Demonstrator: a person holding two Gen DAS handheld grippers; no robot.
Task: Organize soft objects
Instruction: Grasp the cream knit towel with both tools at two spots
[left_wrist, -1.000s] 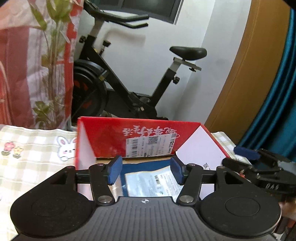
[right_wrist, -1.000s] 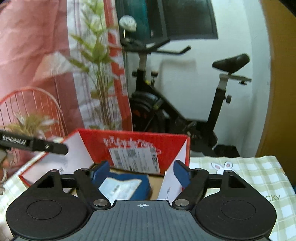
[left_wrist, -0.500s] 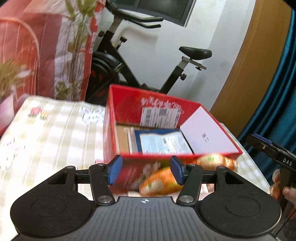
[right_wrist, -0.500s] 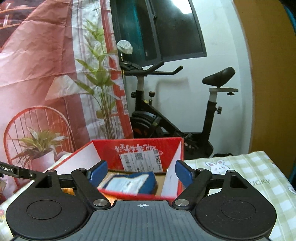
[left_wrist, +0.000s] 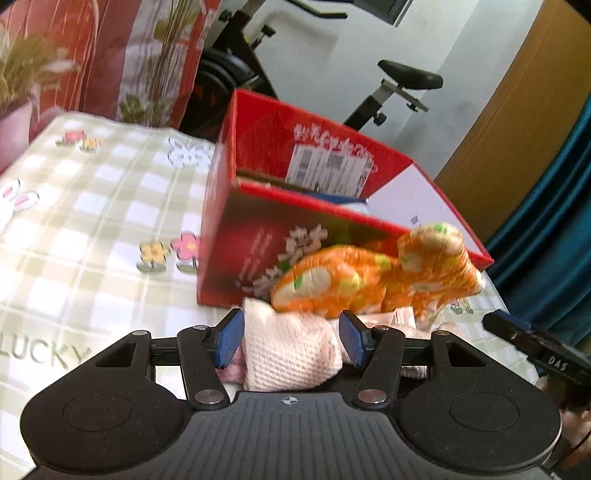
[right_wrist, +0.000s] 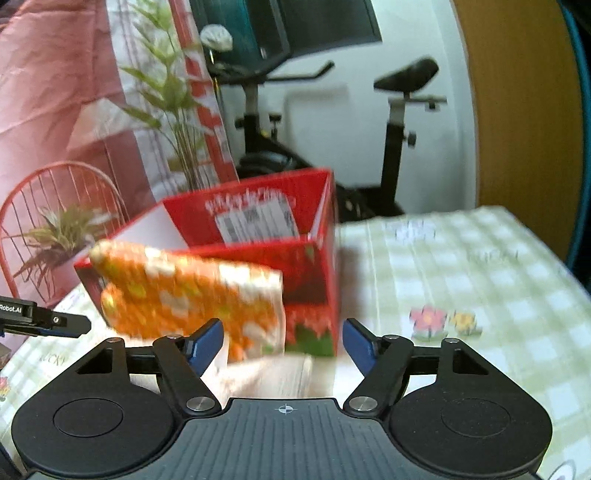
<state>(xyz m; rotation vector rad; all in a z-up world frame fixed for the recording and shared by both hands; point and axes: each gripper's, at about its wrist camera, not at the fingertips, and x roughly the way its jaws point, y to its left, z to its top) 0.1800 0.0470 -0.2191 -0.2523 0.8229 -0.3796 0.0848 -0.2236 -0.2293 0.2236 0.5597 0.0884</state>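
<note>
Currently the pink knit cloth (left_wrist: 291, 350) sits between the left gripper (left_wrist: 291, 341) pads, jaws apart, unclamped. Right gripper (right_wrist: 282, 345) closing (nothing pinched). Orange floral bundle (left_wrist: 373, 280) lies just beyond, against the red box (left_wrist: 236, 258).

Exercise bike (right_wrist: 391, 122), potted plant (right_wrist: 59, 236) by a wire chair (right_wrist: 55, 192), checked tablecloth (left_wrist: 85, 206), perhaps a curtain (left_wrist: 554, 206)

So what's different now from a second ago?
Both hand-held grippers pulled back and dipped from over the red box toward the orange floral cloth and pink knit in front. The right one's jaws are closing; the left straddles the knit. Nothing gripped; box unmoved.
</note>
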